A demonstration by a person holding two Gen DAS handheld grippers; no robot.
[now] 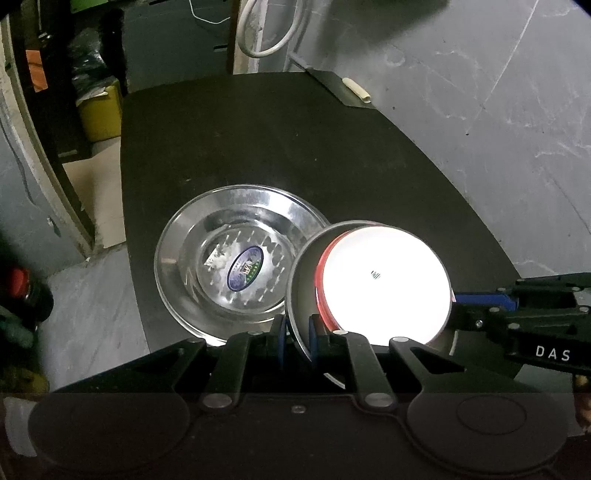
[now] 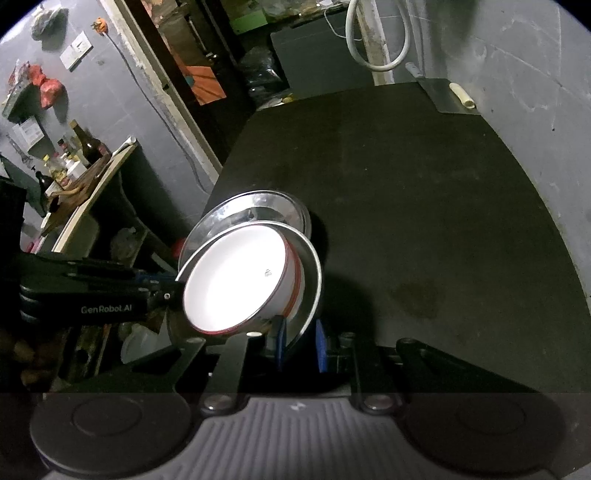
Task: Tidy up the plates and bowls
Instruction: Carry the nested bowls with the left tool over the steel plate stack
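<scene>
A steel plate (image 1: 295, 295) carries a white bowl with a red rim (image 1: 384, 284) and hangs tilted just above the black table (image 1: 332, 147). My left gripper (image 1: 297, 334) is shut on the plate's near rim, one blue pad on each side. My right gripper (image 1: 456, 297) comes in from the right and grips the opposite rim. The right wrist view shows the same plate (image 2: 314, 273) and bowl (image 2: 236, 280), with my right gripper (image 2: 301, 341) shut on the rim and my left gripper (image 2: 176, 284) at the far side. A second steel plate (image 1: 221, 266) with an oval sticker lies flat on the table.
A cleaver with a pale handle (image 1: 356, 90) lies at the table's far right corner. A white hose (image 1: 273, 33) hangs behind the table. A yellow box (image 1: 101, 110) stands on the floor to the left. A shelf with bottles (image 2: 74, 158) is further left.
</scene>
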